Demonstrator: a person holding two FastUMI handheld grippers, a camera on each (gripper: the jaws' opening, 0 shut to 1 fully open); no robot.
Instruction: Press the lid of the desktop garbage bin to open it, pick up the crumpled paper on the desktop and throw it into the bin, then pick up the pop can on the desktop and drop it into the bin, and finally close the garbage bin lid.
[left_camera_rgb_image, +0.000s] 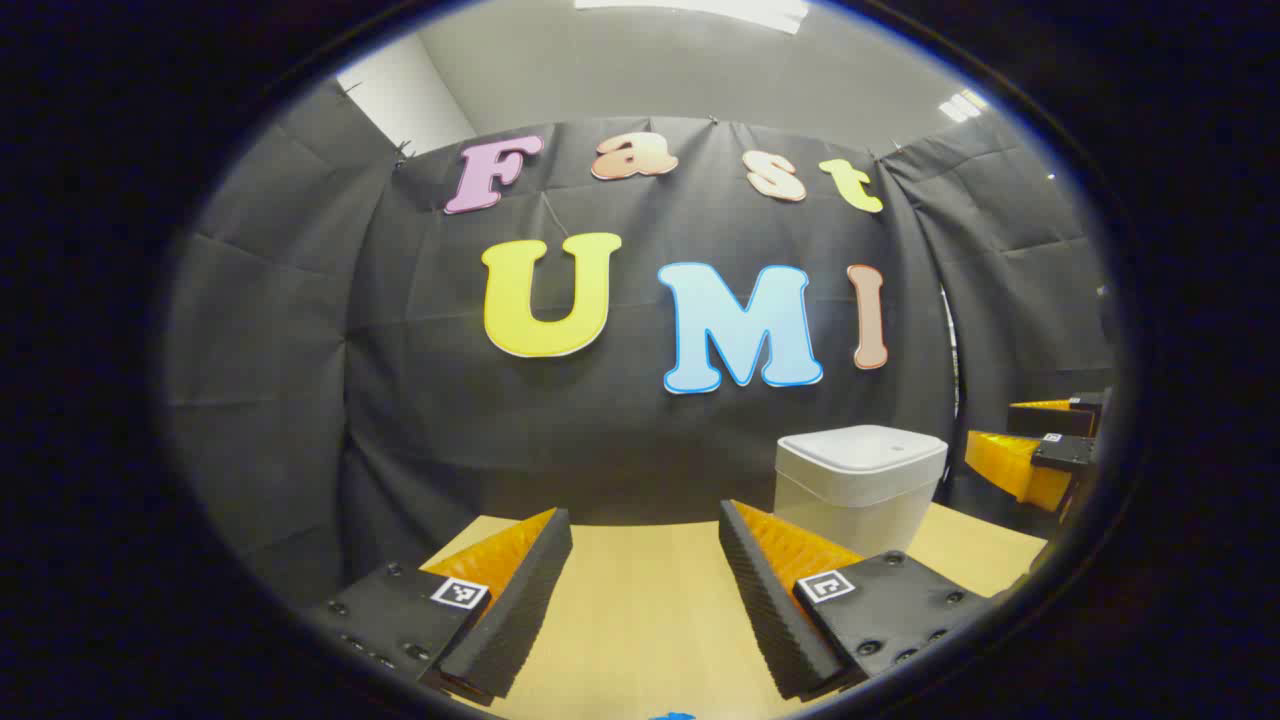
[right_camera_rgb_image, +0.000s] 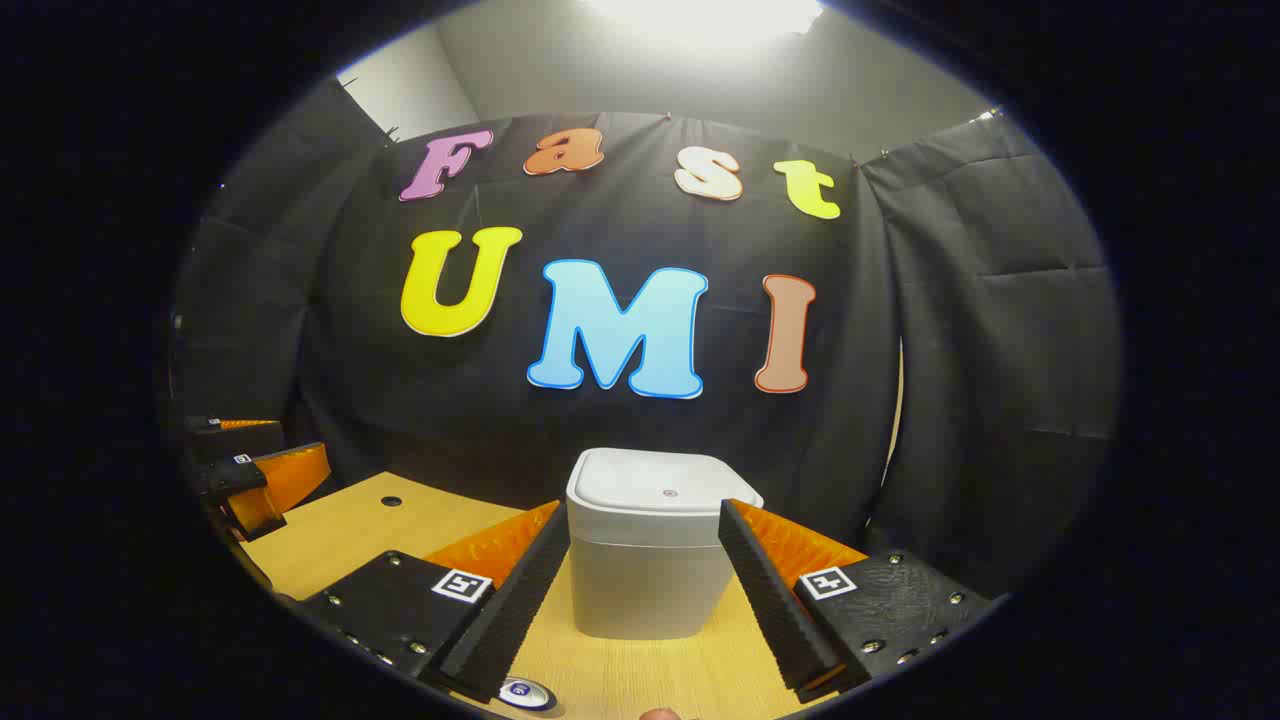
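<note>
My left tool (left_camera_rgb_image: 645, 560) is released: its two fingers stand well apart with nothing between them, above the bare wooden worktop (left_camera_rgb_image: 640, 620). In the left gripper view the bin (left_camera_rgb_image: 858, 485) stands on the worktop to the right of this tool and farther off, against the black cloth wall. Its lid (left_camera_rgb_image: 862, 450) lies flat and closed. At the far right edge of that view my right tool (left_camera_rgb_image: 1040, 445) shows, level with the bin and just beside it.

My right tool (right_camera_rgb_image: 645, 560) is also released, fingers spread wide. In the right gripper view the bin (right_camera_rgb_image: 655, 560) sits straight ahead, centred in the gap between the fingers. I cannot tell whether either finger touches its walls. The lid (right_camera_rgb_image: 660, 490) is down, with a small round mark near its middle.

At the near edge of the right gripper view, close to the left finger, the round top of the can (right_camera_rgb_image: 527, 692) shows on the worktop (right_camera_rgb_image: 340, 530). A small dark hole (right_camera_rgb_image: 391, 501) lies in the worktop to the left of the bin. My left tool (right_camera_rgb_image: 255, 470) appears at the far left edge of this view, above the worktop's left part.
</note>
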